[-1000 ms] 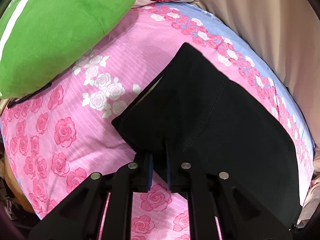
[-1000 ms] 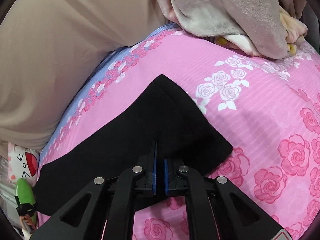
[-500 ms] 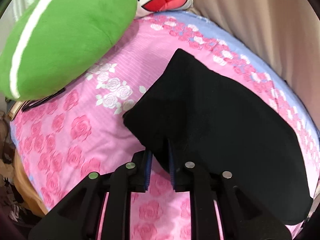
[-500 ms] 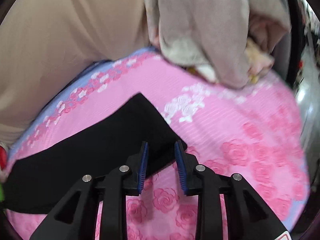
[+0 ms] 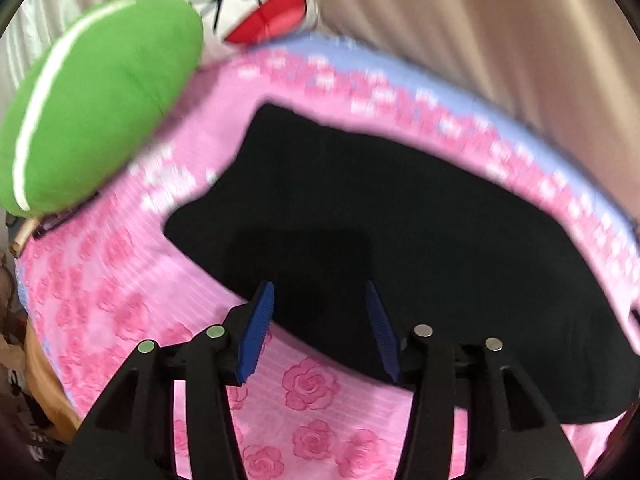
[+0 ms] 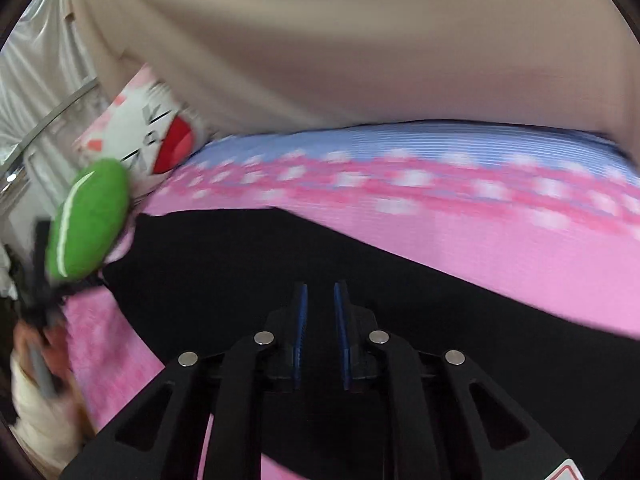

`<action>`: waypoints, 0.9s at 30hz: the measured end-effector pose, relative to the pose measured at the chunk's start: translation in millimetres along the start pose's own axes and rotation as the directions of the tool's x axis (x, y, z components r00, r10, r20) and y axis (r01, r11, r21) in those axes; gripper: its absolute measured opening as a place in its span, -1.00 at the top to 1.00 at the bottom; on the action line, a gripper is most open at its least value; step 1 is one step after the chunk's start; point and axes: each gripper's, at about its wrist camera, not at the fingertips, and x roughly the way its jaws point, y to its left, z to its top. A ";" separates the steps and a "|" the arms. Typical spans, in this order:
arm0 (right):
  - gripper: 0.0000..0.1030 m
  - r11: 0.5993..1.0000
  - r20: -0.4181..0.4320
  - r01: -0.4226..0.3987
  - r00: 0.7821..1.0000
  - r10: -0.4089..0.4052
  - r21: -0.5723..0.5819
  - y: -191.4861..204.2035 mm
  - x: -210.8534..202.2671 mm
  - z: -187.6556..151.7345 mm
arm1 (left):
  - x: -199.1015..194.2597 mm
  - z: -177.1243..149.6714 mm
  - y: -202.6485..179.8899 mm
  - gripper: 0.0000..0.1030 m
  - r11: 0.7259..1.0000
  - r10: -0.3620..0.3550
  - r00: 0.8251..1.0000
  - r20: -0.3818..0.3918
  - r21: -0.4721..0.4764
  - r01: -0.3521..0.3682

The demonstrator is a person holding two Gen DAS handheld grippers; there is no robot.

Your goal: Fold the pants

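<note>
Black pants (image 5: 400, 240) flat, frame centre, on rose bedsheet (image 5: 100, 280). Left gripper (image 5: 320, 332) jaws opening, empty. Right gripper (image 6: 320, 332) jaws closing, narrow gap, holding nothing.

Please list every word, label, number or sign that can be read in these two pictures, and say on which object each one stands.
No readable text in either view.
White cartoon-face cushion: drawn black marks and a red mouth only, no letters.
Red-edged sticker at the bottom corner of the right wrist view: cut off, unreadable.
Black folded pants, pink rose-print bedsheet, green plush cushion: no writing.

Black pants (image 5: 400, 232) lie on a pink rose-patterned sheet (image 5: 112, 280) beside a green cushion (image 5: 100, 120).
</note>
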 end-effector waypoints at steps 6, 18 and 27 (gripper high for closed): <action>0.62 1.000 -0.080 0.019 0.997 -0.020 -0.016 27.8 94.8 70.6 | 14.9 -24.1 8.8 0.07 0.998 -0.038 0.999 -0.014 0.058 0.039; 0.25 0.991 -0.358 -0.086 0.926 0.117 0.099 23.8 185.9 92.7 | 6.9 -38.7 23.8 0.05 0.987 -0.114 0.993 -0.001 0.117 0.114; 0.92 0.999 -0.194 -0.027 0.981 0.018 -0.043 48.2 163.0 101.2 | 4.1 -45.5 22.4 0.04 0.986 -0.110 0.994 0.008 0.126 0.108</action>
